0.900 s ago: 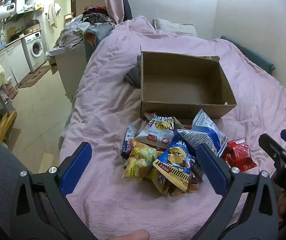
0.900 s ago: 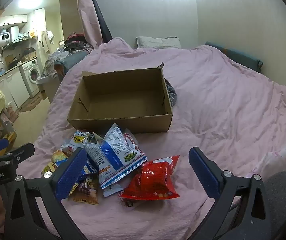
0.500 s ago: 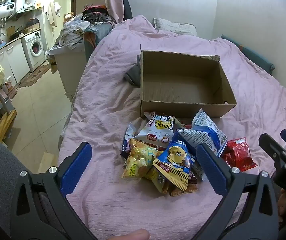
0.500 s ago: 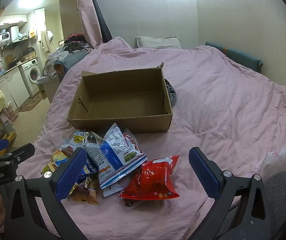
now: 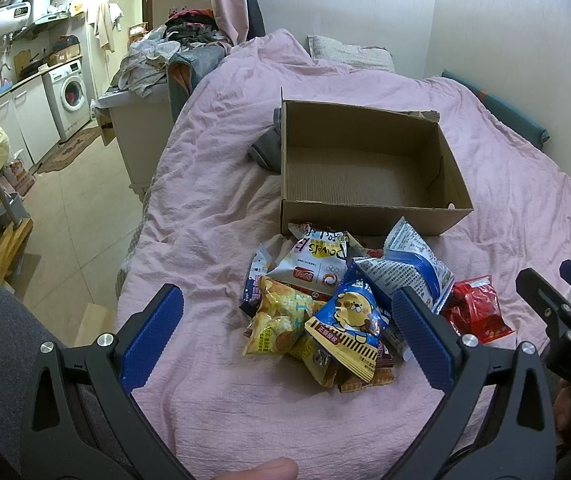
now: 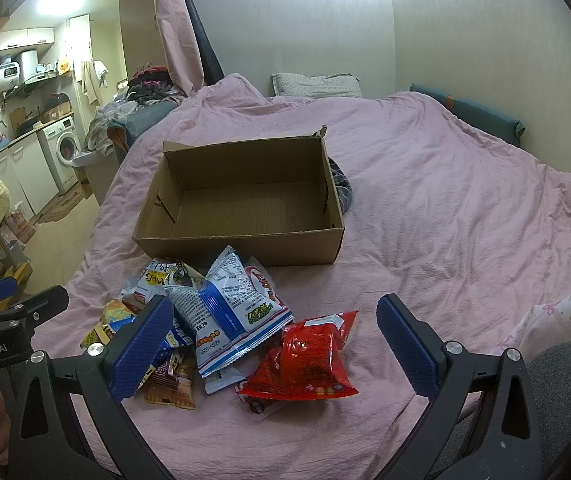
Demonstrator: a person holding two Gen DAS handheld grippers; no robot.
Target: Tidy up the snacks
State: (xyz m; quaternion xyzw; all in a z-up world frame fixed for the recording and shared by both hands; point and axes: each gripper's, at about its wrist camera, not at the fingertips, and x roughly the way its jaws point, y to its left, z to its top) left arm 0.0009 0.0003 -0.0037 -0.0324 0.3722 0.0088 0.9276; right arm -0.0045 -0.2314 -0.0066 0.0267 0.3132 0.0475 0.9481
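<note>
- Left wrist view: the left tongs are spread wide with nothing between the blue pads; compared with the frames a moment before, they sit in the same place over the near edge of the bed, with no visible shift.
- Right wrist view: the right tongs are likewise wide apart and hold nothing, and their framing of the scene matches the earlier frames.
- The snack pile lies on the pink bedcover just ahead of both tongs, touched by neither; its packets are arranged as before.
- In the pile, a blue packet with a cartoon face lies on top towards the front, a yellow packet beside it, a blue-and-white bag behind, and a red bag at the pile's right edge.
- The cardboard box stands open just beyond the pile, its near wall almost touching the rearmost packets; no snack is inside it, and it has not moved.
- A grey cloth lies against the box's far side.
</note>
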